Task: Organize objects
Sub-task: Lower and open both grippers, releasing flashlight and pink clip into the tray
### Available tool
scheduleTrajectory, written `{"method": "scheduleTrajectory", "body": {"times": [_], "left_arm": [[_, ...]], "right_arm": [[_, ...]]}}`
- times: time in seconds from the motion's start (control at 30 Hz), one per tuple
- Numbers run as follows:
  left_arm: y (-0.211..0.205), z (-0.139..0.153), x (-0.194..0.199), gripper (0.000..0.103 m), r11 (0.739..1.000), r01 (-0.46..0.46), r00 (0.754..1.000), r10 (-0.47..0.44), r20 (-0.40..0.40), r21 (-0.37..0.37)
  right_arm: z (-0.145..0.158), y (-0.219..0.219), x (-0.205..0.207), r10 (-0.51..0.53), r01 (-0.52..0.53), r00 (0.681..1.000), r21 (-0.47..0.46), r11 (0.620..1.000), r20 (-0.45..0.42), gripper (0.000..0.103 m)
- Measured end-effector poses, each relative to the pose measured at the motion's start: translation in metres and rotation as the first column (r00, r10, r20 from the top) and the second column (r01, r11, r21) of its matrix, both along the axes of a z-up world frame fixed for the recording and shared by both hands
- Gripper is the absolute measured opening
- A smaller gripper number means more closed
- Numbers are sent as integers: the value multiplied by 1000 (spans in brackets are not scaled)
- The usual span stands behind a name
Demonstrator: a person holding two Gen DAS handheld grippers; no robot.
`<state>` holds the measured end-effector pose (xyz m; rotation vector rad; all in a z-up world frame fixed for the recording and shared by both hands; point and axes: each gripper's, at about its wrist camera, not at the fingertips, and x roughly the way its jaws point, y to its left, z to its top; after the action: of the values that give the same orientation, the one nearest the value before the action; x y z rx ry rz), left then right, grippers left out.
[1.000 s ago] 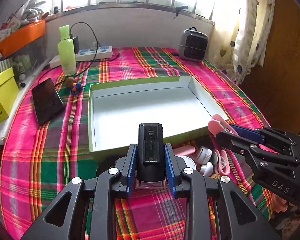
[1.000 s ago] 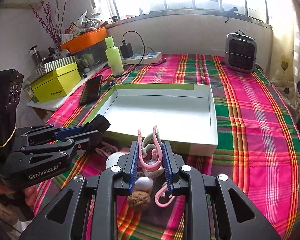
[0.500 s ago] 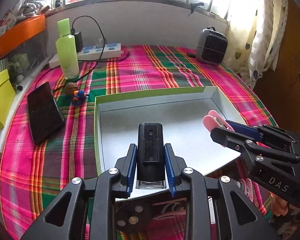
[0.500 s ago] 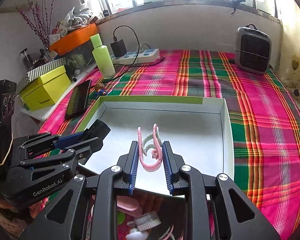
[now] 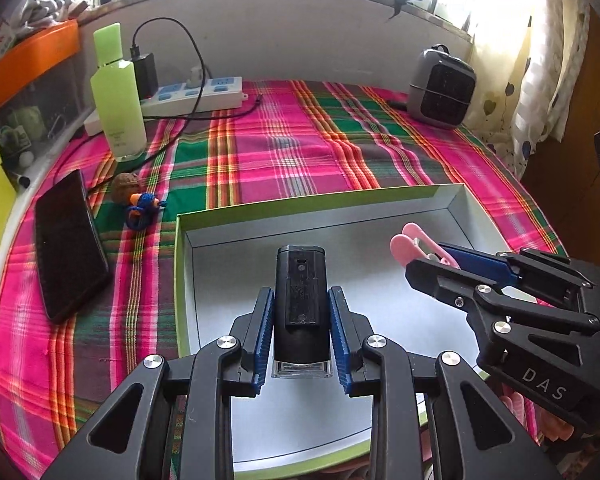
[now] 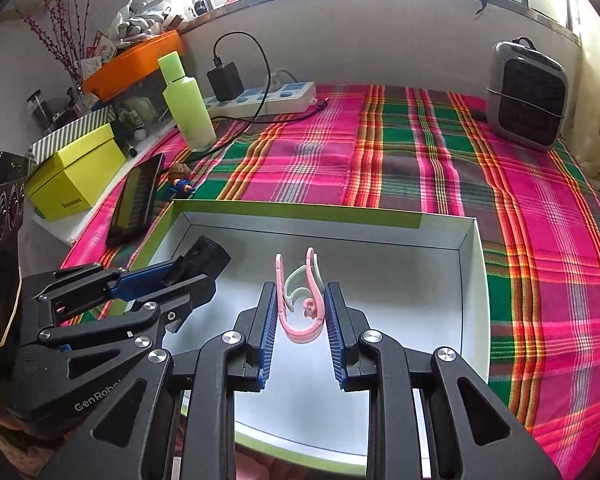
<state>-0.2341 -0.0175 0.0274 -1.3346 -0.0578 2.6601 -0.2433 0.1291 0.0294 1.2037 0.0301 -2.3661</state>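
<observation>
**Both loads over the box, ready to set down**

Now both grippers hang above the white floor of the box (image 5: pixel 182 280), which fills the lower centre of each view. Left gripper (image 5: pixel 301 320) is clamped on a black block (image 5: pixel 300 296) with a clear base, held upright in the lower centre of the left view. Right gripper (image 6: pixel 301 312) is clamped on a pink clip (image 6: pixel 300 308) in the lower centre of the right view, with a pale piece nested in it. To place well, each load should probably be lowered until it rests on the floor before the jaws part, the two kept well apart and away from the walls. A phone (image 5: pixel 70 246) and a green bottle (image 5: pixel 118 100) stand outside, left of frame.
</observation>
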Motion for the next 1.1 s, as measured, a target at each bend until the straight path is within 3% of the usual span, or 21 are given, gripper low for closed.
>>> {"method": "scheduleTrajectory", "body": {"times": [0.47, 1.03, 1.1], "left_arm": [[6, -11, -17, 25, 1000, 6, 1000, -5, 21, -19], [8, -14, -20, 26, 1000, 5, 999, -5, 36, -14], [8, -14, -20, 26, 1000, 5, 999, -4, 37, -17]], "right_arm": [[-17, -6, -25, -24, 22, 998, 38, 999, 53, 25], [-19, -3, -27, -39, 37, 998, 35, 999, 55, 25], [-19, -2, -26, -40, 38, 998, 33, 999, 56, 29]]}}
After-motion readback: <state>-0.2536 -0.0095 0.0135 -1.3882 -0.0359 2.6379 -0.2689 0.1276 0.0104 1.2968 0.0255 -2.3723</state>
